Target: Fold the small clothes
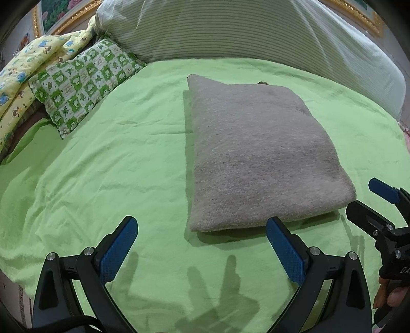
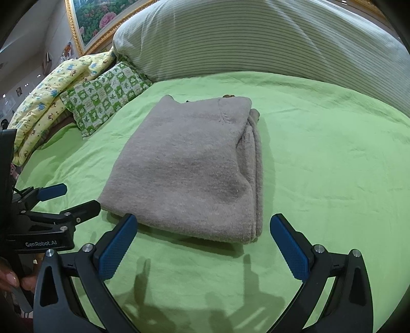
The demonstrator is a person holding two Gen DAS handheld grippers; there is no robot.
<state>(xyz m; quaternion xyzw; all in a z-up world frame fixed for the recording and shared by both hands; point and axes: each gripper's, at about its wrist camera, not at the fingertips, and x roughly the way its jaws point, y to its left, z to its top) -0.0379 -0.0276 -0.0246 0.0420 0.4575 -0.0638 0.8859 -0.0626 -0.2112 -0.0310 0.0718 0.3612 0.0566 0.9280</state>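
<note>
Grey sweater point(image 1: 261, 156) lies folded into a thick rectangle on the green sheet point(image 1: 115, 166) of the bed, roughly mid-bed, flat, nothing holding it. In the right wrist view the sweater point(image 2: 189, 166) shows stacked layers along its right edge, w/ a folded-over part at the far end.

Left gripper point(image 1: 202, 246) hovers just short of the sweater's near edge, fingers point(image 1: 120, 246) spread wide, empty; the right-side finger sits near the near edge, contact can't be told. Right gripper point(image 2: 202, 246) also at the near edge, fingers point(image 2: 289, 248) wide apart, empty, one either side of the near end. Each gripper shows in the other's view: right one point(image 1: 371, 202) beside the sweater's near right corner, left one point(image 2: 74, 199) beside the near left corner; both look parted.

Behind: striped pillow point(image 1: 230, 30) across the head of the bed, green-check pillow point(image 1: 82, 79) & yellow print quilt point(image 1: 30, 66) at far left. Gilt-framed flower picture point(image 2: 102, 18) on the wall.
</note>
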